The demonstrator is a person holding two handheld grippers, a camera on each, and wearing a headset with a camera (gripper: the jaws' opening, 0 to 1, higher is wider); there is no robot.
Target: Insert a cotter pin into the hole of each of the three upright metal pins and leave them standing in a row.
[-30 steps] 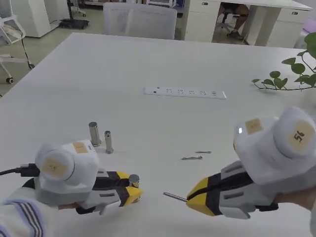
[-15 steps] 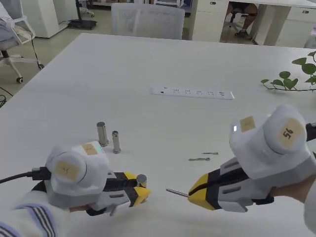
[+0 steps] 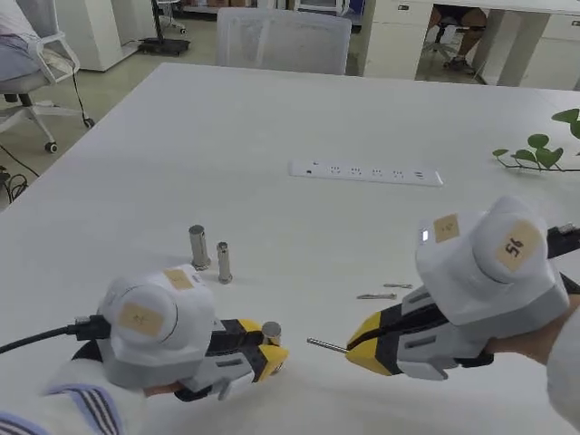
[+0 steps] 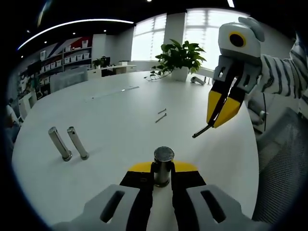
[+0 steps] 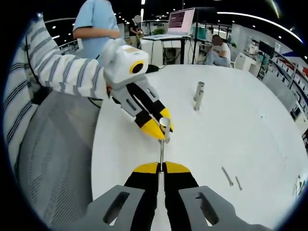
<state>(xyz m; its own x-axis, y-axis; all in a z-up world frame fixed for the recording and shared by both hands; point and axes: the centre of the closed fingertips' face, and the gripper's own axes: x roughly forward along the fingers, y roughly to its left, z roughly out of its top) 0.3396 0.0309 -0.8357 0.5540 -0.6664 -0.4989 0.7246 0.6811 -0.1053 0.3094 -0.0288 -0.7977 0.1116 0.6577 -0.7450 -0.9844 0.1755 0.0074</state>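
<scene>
A white table stretches away in the head view, a white power strip lying flat near its middle and a leafy sprig reaching in at the right edge. A grey chair stands at the far side, a wheeled office chair on the floor to the left, white cabinets behind. In the left gripper view a potted plant sits at the table's far end before bright windows. In the right gripper view a person in a light blue shirt stands beyond the table near a lit monitor, and a grey mesh seat lies beside the table's edge.
</scene>
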